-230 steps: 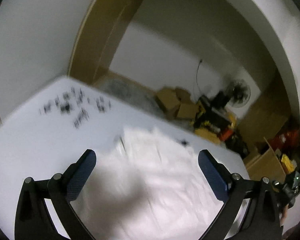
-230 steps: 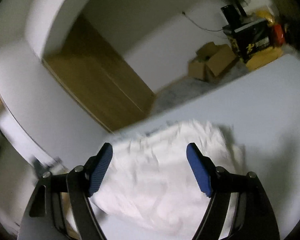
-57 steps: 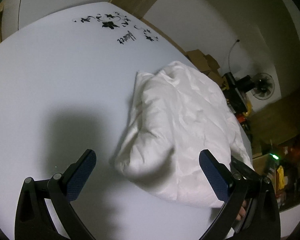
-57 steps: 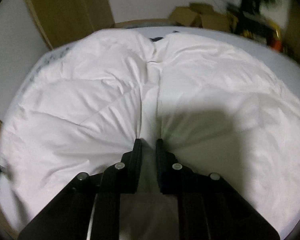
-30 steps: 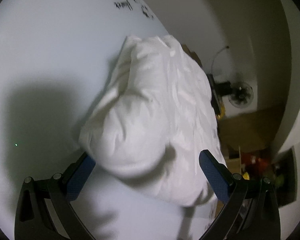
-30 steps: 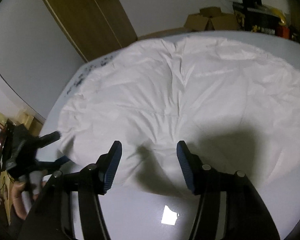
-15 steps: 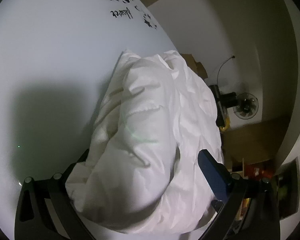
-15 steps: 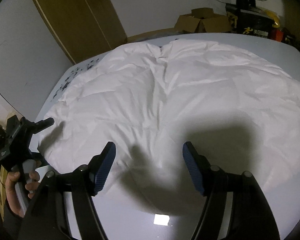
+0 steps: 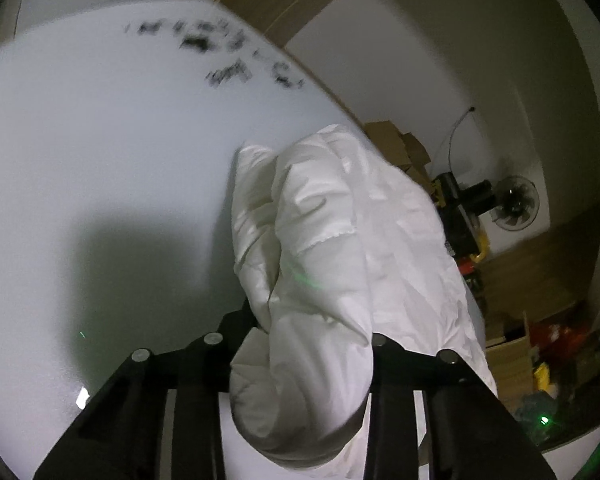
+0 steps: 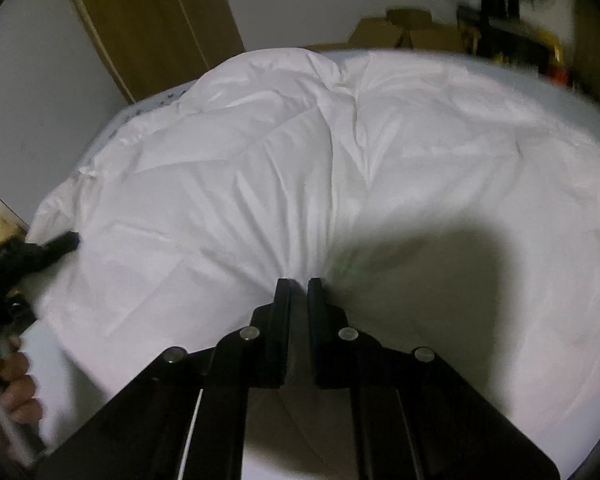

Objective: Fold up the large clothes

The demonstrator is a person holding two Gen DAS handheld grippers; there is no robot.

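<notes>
A large white padded garment [image 10: 340, 168] lies spread on a white table [image 9: 100, 168]. My right gripper [image 10: 299, 280] is shut on a pinched fold at the garment's near edge. My left gripper [image 9: 312, 320] is shut on the garment's end [image 9: 324, 240], and the cloth bulges over and hides the fingertips. In the right wrist view the left gripper [image 10: 66, 242] shows at the garment's left end, held by a hand.
The table has a black flower print [image 9: 220, 52] at its far end. Beyond it are a wooden door [image 10: 152, 20], cardboard boxes [image 10: 404, 28], a fan [image 9: 514, 204] and floor clutter at the right.
Both grippers were open half a second ago. Both have closed on the garment, the left on its end, the right on its near edge. The cloth has bunched up at each grip.
</notes>
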